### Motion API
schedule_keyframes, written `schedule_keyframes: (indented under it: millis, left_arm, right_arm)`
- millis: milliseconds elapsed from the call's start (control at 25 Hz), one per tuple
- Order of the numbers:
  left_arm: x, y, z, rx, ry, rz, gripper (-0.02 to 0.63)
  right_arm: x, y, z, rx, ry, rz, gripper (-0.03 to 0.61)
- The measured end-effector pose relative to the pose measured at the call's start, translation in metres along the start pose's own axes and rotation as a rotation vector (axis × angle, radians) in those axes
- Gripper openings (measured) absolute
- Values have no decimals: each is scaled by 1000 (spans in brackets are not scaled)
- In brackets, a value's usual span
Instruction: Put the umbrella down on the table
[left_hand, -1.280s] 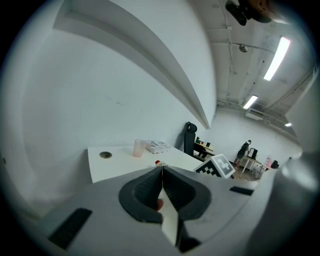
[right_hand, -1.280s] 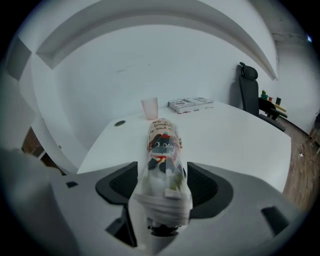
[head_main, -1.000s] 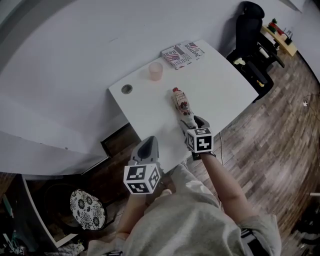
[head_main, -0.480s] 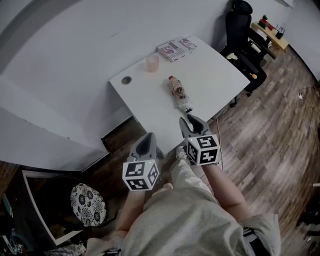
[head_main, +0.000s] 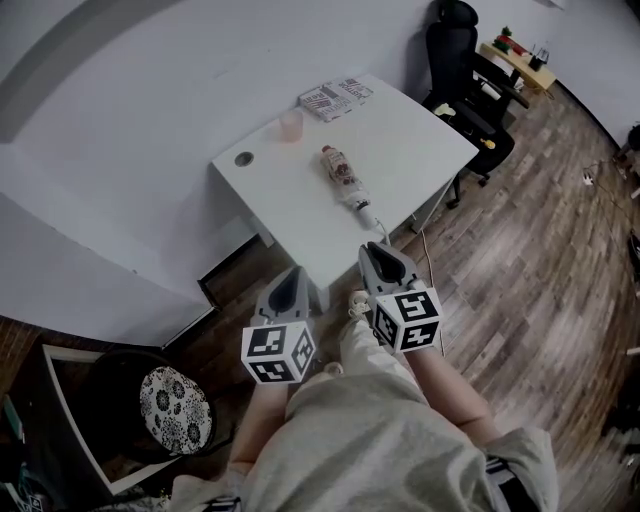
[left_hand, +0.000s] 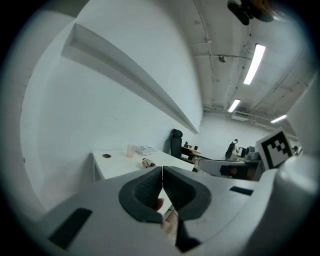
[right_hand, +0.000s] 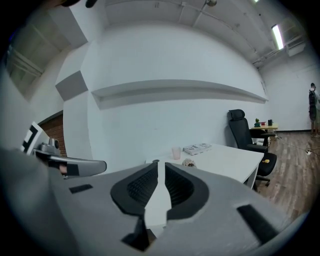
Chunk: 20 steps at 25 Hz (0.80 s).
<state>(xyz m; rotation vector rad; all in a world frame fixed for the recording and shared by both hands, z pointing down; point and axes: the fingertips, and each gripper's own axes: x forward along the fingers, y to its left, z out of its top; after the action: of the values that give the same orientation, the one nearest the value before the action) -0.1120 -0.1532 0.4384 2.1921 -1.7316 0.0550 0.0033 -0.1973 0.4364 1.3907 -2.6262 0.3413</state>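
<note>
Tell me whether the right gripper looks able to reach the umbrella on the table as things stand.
Likely yes, with a move forward: the right gripper hangs short of the table's near edge, its empty jaws closing, and nothing stands between it and the umbrella.

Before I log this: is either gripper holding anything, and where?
Nothing. Left gripper shut, empty; right gripper: jaws closing on nothing; umbrella lies on the table.

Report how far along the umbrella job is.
Done: the umbrella lies flat on the white table, free of both grippers. In hand: nothing; the left gripper is shut and empty, the right gripper is closing its jaws on nothing, both short of the table's edge. Left: nothing visible.
</note>
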Motion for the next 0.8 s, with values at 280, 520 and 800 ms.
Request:
schedule_keyframes:
  millis: [280, 520, 800]
  left_arm:
    - [-25, -19, -6, 14, -2, -22, 8]
    - [-39, -32, -10, 19, -8, -48, 8]
    - [-46, -40, -10, 31, -16, -62, 8]
  right_arm:
    - [-42, 6, -4, -9, -31, -38, 11]
    - [-68, 11, -4, -15, -53, -60, 2]
    - [-81, 14, -7, -11, -63, -67, 2]
